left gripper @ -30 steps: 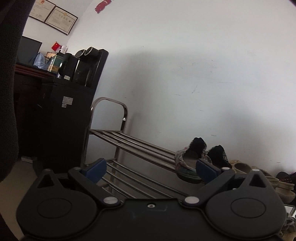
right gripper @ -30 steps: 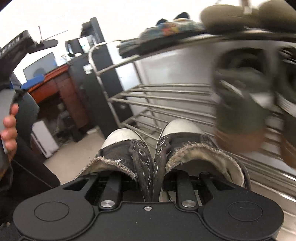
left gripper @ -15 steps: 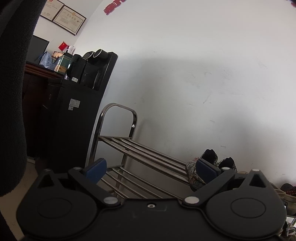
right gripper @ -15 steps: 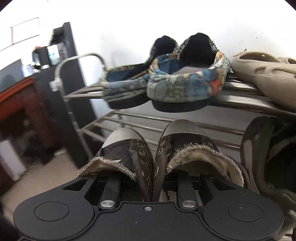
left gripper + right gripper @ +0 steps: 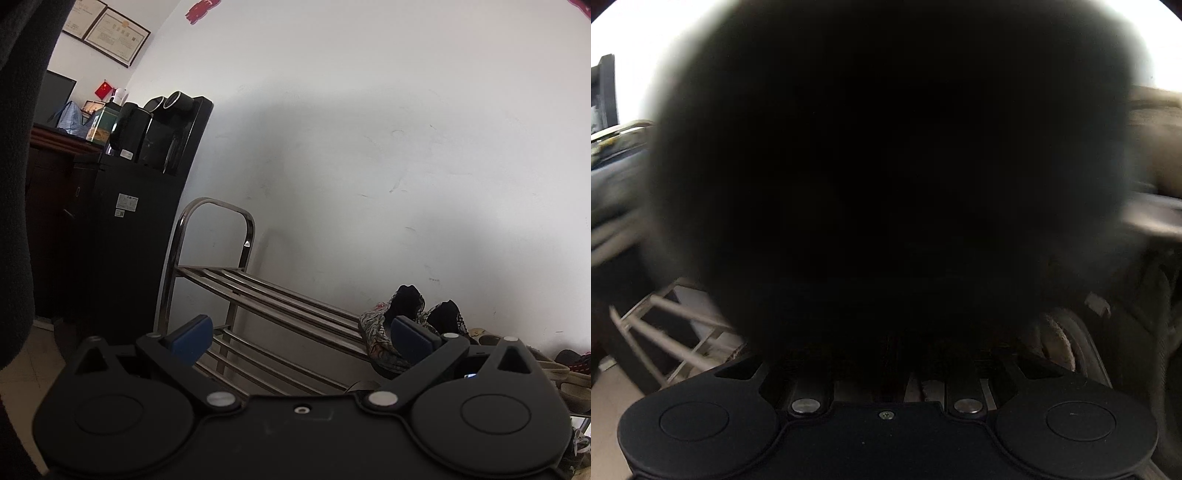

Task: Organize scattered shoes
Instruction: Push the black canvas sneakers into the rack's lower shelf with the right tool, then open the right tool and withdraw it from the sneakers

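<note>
In the left wrist view my left gripper (image 5: 301, 334) is open and empty, held in front of a steel shoe rack (image 5: 258, 291). A pair of patterned slip-on shoes (image 5: 384, 328) sits on the rack's top shelf at the right. In the right wrist view a large dark blurred mass (image 5: 886, 177) fills nearly the whole frame and hides my right gripper's fingertips. Its finger bases stand close together. A frayed shoe edge (image 5: 1058, 339) shows at the lower right. Rack bars (image 5: 668, 332) show at the lower left.
A black cabinet (image 5: 125, 236) with dark appliances on top stands left of the rack, beside a wooden desk (image 5: 51, 155). More shoes (image 5: 569, 363) lie at the far right of the rack. A white wall is behind.
The right wrist view showed the black sneaker pair held between the fingers before the rack; now a dark mass blocks it. The left gripper has shifted slightly, so the rack sits further right.
</note>
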The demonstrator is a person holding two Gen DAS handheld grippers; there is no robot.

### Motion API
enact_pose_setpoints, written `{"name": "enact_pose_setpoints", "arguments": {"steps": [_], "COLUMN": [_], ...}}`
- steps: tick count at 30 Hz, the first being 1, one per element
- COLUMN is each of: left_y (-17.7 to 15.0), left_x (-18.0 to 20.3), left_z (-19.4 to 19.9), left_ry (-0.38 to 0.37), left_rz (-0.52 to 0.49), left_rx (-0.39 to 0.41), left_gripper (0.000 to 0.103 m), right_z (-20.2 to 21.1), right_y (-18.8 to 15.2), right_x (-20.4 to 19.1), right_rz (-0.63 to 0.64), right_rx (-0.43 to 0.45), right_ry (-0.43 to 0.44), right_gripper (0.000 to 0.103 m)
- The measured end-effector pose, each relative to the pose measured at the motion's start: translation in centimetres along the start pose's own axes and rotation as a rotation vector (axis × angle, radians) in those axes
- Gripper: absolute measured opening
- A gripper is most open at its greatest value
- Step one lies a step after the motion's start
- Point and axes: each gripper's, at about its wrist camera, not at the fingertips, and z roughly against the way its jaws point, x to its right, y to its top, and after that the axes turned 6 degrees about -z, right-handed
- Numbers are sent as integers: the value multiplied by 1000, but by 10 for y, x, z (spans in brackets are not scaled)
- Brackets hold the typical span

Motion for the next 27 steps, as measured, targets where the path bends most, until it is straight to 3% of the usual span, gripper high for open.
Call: {"name": "enact_pose_setpoints", "arguments": {"steps": [5, 9, 18, 27], "left_y": [-4, -8, -11, -7], "left_x": [0, 2, 14, 28], "left_z": [-3, -6, -3, 6], "left_ry": [-21, -33, -55, -77], "left_rz": [-4, -8, -21, -13], "left_rx": [2, -22, -18, 5], "left_gripper": [103, 103, 103, 103], "right_z": [-11, -18, 7, 69], "right_y": [1, 1, -3, -12], "right_x": [-2, -3, 23, 49], "right_rz": [10, 17, 13, 117], "right_rx": [73, 128, 75, 17], "right_ry": [-51, -89, 13, 141], "right_gripper": [38, 59, 73, 92]}}
